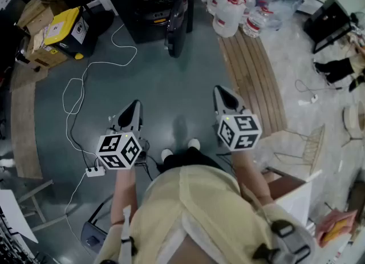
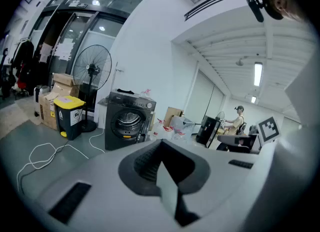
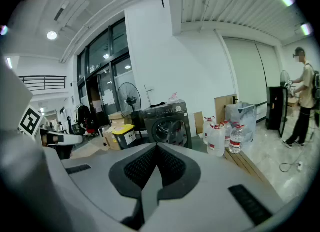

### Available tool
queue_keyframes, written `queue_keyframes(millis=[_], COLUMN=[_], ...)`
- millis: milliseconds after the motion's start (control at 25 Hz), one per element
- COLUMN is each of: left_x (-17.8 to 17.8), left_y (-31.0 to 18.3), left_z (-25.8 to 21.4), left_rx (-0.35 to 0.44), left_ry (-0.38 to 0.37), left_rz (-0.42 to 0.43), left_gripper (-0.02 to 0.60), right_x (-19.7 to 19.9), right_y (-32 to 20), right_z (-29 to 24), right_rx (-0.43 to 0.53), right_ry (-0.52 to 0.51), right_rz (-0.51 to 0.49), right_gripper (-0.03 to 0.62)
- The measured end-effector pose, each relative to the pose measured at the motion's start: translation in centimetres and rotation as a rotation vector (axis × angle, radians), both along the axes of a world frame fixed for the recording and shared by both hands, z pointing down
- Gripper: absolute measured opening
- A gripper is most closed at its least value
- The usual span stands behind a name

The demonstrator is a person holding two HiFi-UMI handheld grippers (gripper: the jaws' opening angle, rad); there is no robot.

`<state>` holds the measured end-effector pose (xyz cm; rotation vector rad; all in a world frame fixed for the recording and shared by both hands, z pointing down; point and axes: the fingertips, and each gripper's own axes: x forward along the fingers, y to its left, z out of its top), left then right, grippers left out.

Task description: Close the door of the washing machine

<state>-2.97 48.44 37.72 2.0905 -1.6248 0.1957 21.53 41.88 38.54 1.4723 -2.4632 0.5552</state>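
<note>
A dark grey front-loading washing machine (image 1: pixel 149 3) stands at the far side of the grey floor. Its round door (image 1: pixel 176 26) hangs open, swung out towards me. Both grippers are held in the air well short of it, pointing at it. The left gripper (image 1: pixel 133 108) is shut with nothing between its jaws, and so is the right gripper (image 1: pixel 223 93). In the left gripper view the washing machine (image 2: pixel 125 121) and its open door (image 2: pixel 143 128) show beyond the closed left gripper (image 2: pixel 161 143). In the right gripper view the washing machine (image 3: pixel 166 122) shows beyond the closed right gripper (image 3: pixel 157 146).
A yellow-lidded bin (image 1: pixel 67 29) and cardboard boxes (image 1: pixel 35 20) stand left of the machine, large water bottles (image 1: pixel 232 9) to its right. A white cable (image 1: pixel 77 94) with a power strip (image 1: pixel 95 171) lies on the floor. Wooden planks (image 1: pixel 254 80) lie at right. A person (image 3: pixel 302 100) stands far off.
</note>
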Motion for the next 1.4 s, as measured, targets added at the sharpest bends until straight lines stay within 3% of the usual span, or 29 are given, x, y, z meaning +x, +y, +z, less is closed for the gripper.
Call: queue_keyframes(millis=[280, 520, 720, 1200, 1400], left_x=[4.1, 4.5, 3.8, 0.2, -2.0], left_y=[-0.9, -1.5, -3.5, -13.8, -17.7], left_z=[0.9, 1.8, 2.4, 4.6, 5.5], left_rx=[-0.008, -0.030, -0.030, -0.048, -0.066], left_ry=[-0.026, -0.075, -0.130, -0.116, -0.103], left_rz=[0.037, 0.051, 0.051, 0.139, 0.169], left_gripper=[0.005, 0.005, 0.005, 0.008, 0.048], right_x=[3.0, 2.5, 1.9, -3.7, -5.9], right_y=[-1.1, -1.4, -3.1, -10.2, -13.8], right_z=[1.5, 2.8, 3.1, 2.3, 2.5], right_rx=[-0.008, -0.035, -0.049, -0.048, -0.058], right_ry=[0.006, -0.010, -0.033, 0.019, 0.045], right_rz=[-0.022, -0.039, -0.029, -0.040, -0.023], right_gripper=[0.005, 0.006, 0.006, 0.006, 0.006])
